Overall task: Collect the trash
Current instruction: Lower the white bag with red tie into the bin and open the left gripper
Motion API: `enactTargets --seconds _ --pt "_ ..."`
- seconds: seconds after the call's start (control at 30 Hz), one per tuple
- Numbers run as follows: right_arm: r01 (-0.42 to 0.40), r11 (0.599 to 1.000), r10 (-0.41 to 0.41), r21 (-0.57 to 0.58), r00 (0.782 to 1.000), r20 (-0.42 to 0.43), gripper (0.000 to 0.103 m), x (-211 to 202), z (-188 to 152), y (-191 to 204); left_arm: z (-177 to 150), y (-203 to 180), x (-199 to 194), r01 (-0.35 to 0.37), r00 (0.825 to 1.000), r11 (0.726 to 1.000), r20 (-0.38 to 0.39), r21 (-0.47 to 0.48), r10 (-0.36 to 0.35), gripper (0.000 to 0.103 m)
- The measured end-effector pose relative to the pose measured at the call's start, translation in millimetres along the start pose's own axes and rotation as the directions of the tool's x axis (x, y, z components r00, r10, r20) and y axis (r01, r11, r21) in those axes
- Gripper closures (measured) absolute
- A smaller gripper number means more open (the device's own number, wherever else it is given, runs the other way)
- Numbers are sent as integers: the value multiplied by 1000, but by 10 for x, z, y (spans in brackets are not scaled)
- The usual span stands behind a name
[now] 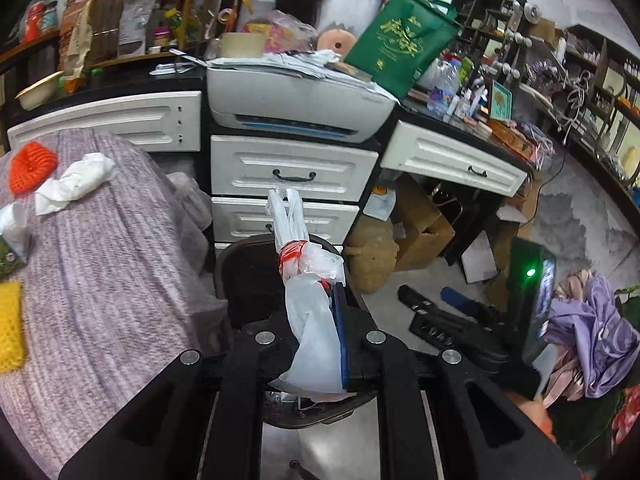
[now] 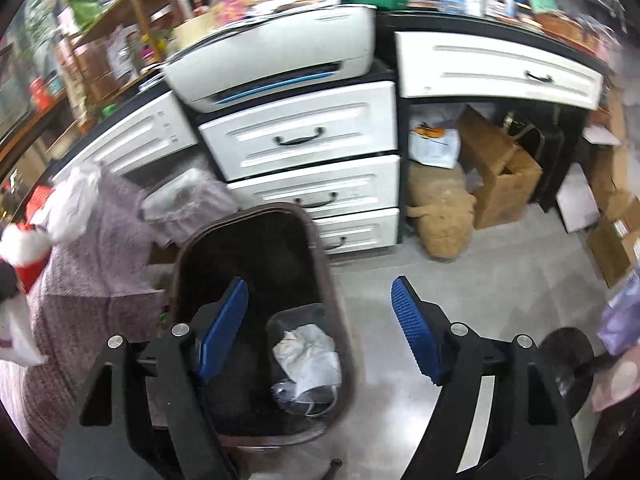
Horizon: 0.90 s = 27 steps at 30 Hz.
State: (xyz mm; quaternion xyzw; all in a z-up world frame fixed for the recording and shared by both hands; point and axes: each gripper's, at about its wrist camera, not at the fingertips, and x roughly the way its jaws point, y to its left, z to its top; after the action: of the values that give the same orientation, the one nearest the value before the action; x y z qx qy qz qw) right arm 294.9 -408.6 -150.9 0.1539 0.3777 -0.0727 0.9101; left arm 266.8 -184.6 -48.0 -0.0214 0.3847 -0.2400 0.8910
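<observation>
Left wrist view first: the left tool is clamped tight on a white plastic bag, its knotted handles and a red-printed twist sticking up past the fingertips, right above the dark bin. Off to the left, a purple knitted blanket carries more rubbish: crumpled white tissue, an orange foam net and a yellow one at the edge. Over on the right wrist view, the right tool stands with its blue pads well apart and nothing between them, held over the rim of that same bin. Down inside lie crumpled white paper and some clear plastic (blurred, hard to make out). White drawers and a printer sit behind.
</observation>
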Motion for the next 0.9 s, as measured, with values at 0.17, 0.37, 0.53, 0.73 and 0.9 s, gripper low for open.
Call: enactTargets --seconds 0.17,0.37,0.53,0.73,0.9 --pt "29 997 -29 65 1000 -6 29 -27 -21 -302 -52 -169 291 2 998 999 -63 54 1 90" --pt "51 994 -50 95 999 -18 29 -25 -55 -475 -165 -278 726 -6 986 994 -163 107 24 90" --pt "57 993 -56 99 998 -17 29 -38 -54 -522 -299 -344 979 -24 972 984 -227 177 65 90" --pt "59 993 -59 101 998 -3 29 -72 -2 -536 -386 -340 1190 -62 957 975 -263 212 118 90" --pt "57 993 -56 106 998 -8 29 -77 -8 -551 -442 -321 1324 -88 942 967 -297 238 159 63"
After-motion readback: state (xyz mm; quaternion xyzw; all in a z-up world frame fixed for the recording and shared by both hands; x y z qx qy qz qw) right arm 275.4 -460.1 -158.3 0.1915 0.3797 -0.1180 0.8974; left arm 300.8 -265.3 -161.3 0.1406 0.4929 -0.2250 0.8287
